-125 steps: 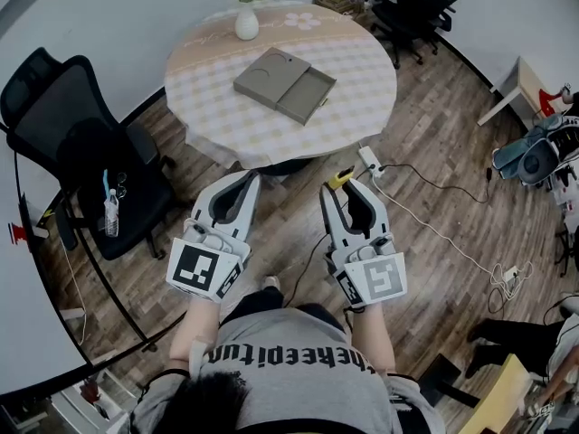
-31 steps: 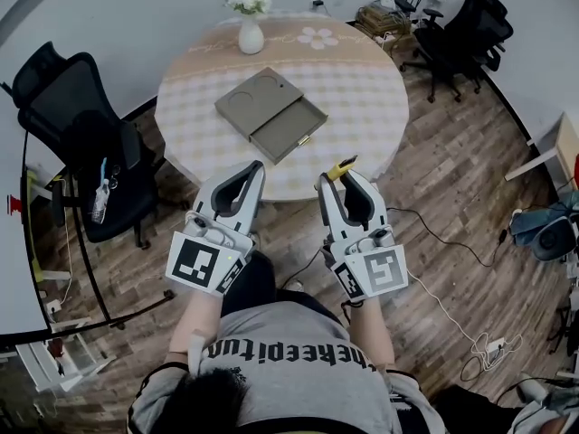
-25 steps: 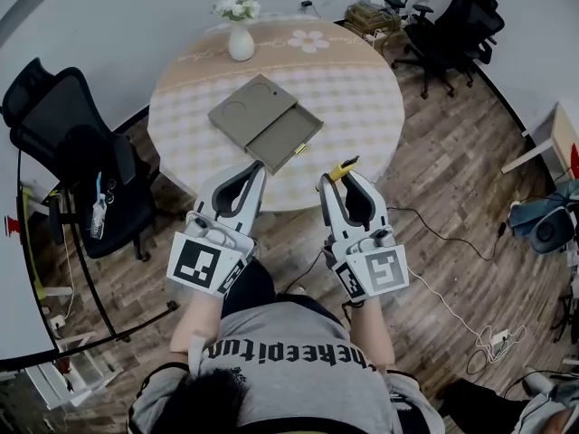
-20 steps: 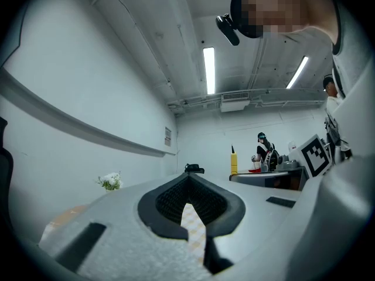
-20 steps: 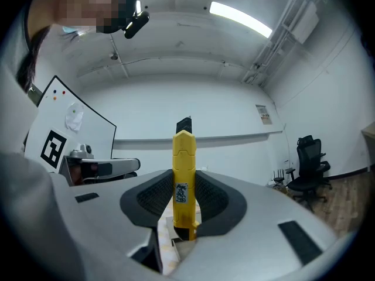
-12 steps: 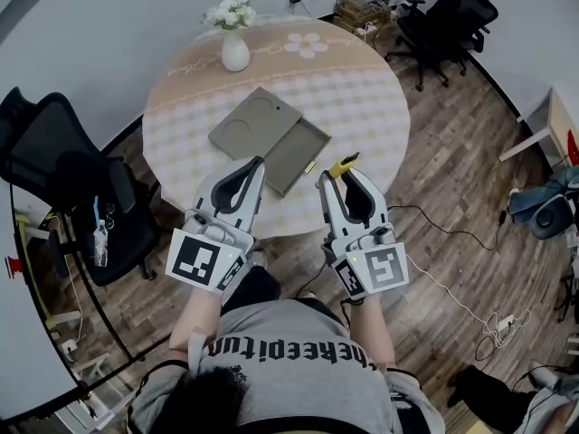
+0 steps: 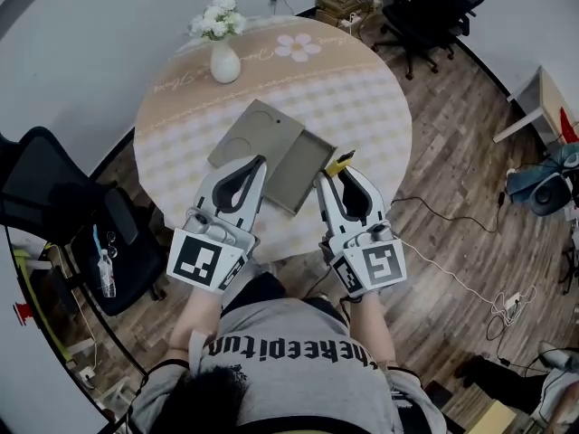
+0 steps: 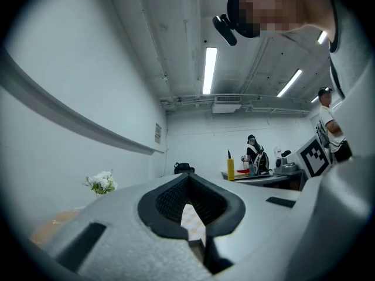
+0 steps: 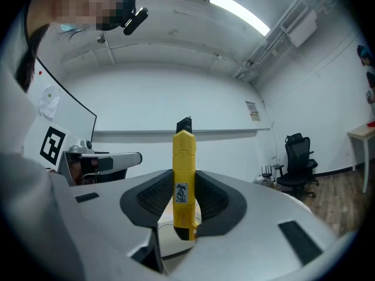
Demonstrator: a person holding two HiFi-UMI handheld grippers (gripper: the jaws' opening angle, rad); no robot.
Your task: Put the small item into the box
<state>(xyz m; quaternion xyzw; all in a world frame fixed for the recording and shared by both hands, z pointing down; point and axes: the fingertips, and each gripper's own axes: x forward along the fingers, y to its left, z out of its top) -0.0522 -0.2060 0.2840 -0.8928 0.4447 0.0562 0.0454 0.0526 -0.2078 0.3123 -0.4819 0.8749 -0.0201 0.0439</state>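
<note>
Above the table [image 7: 362, 89] edge, the right gripper [image 7: 336, 175] pinches the yellow item [image 9: 183, 174] (its base hidden); the left gripper [image 7: 256, 163] has its jaws pressed together.

We see a big round table [image 7: 362, 89], flower vase [image 7: 224, 61], wood floor [image 7: 452, 197], black chairs [image 7: 425, 12], white wall [image 8: 70, 86], long lights [image 8: 210, 69] up top.

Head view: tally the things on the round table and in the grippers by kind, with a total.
Vase of flowers: 1
Open box: 1
Yellow small item, held in the right gripper: 1
Total: 3
</note>
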